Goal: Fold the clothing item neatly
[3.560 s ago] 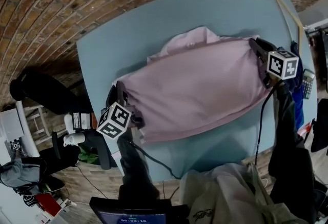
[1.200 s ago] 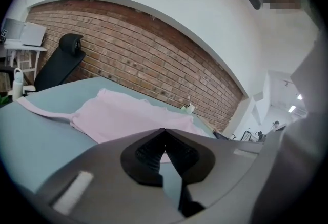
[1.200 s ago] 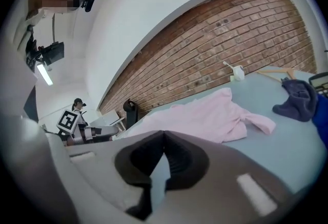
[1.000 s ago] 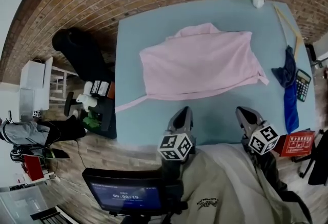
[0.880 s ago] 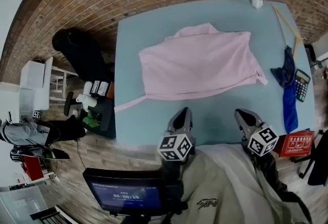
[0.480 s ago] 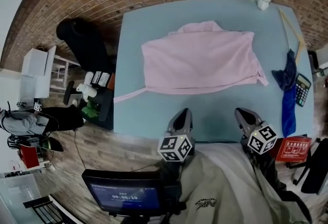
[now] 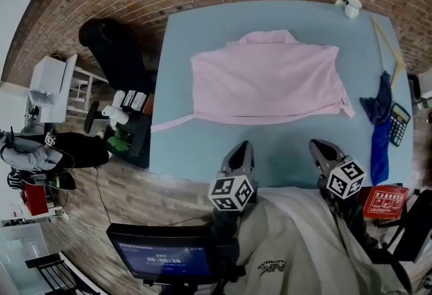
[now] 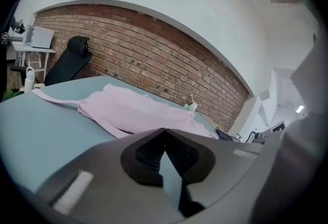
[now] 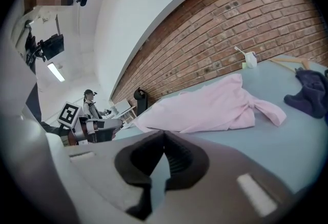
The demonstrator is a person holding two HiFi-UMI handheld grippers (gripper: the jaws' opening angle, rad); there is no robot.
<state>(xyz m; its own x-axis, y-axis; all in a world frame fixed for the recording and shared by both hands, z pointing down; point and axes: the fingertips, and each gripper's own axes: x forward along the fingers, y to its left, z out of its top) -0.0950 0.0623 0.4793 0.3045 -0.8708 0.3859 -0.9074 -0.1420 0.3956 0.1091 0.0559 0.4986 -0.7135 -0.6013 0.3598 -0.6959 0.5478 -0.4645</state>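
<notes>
A pink shirt (image 7: 266,81) lies folded across the middle of the blue-grey table (image 7: 202,145), with one sleeve (image 7: 172,124) trailing to the table's left edge. The shirt (image 8: 133,113) also shows in the left gripper view, and the shirt (image 9: 205,107) in the right gripper view. My left gripper (image 7: 242,149) is shut and empty over the table's near edge, well short of the shirt. My right gripper (image 7: 322,148) is shut and empty too, beside it at the near edge. In each gripper view the jaws meet with nothing between them.
A white cup (image 7: 352,6) stands at the far right corner. A wooden stick (image 7: 386,40), a dark blue cloth (image 7: 378,118) and a calculator (image 7: 398,123) lie along the right edge. A red box (image 7: 383,200) sits near right. A black chair (image 7: 115,50) stands left of the table.
Since 3.6 s ago both grippers let go of the shirt and drew back to the near edge. Over the last second only the view shifted a little; the grippers stay put.
</notes>
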